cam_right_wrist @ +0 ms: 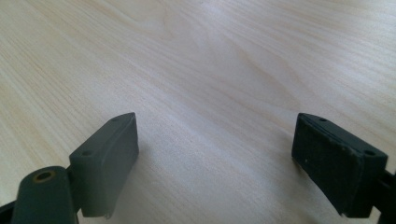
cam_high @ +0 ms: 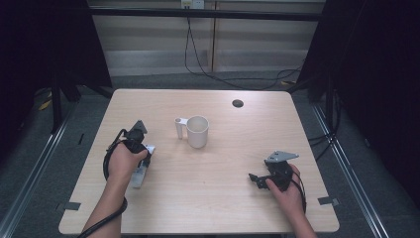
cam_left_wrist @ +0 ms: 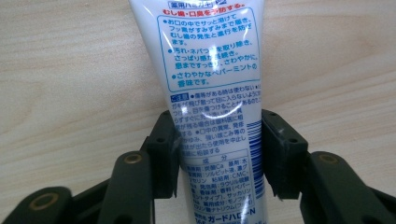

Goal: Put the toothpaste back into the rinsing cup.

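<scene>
Toothpaste tube (cam_left_wrist: 212, 116): light, soft and glossy, so likely slippery; clamped across its lower body by left gripper (cam_left_wrist: 219, 156), best kept gentle; right gripper (cam_right_wrist: 215, 163) gaping, empty.

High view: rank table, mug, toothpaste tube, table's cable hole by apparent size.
1. table
2. mug
3. toothpaste tube, unsure: the left gripper and hand cover part of it
4. cable hole

The worktop (cam_high: 223, 193) is light wood with rounded corners. A white mug (cam_high: 197, 131) stands near the middle, a bit toward the far side, with its handle to the left. A white tube (cam_high: 142, 171) with blue writing lies flat on the left side. A small dark round hole (cam_high: 237, 103) sits near the far edge.
</scene>
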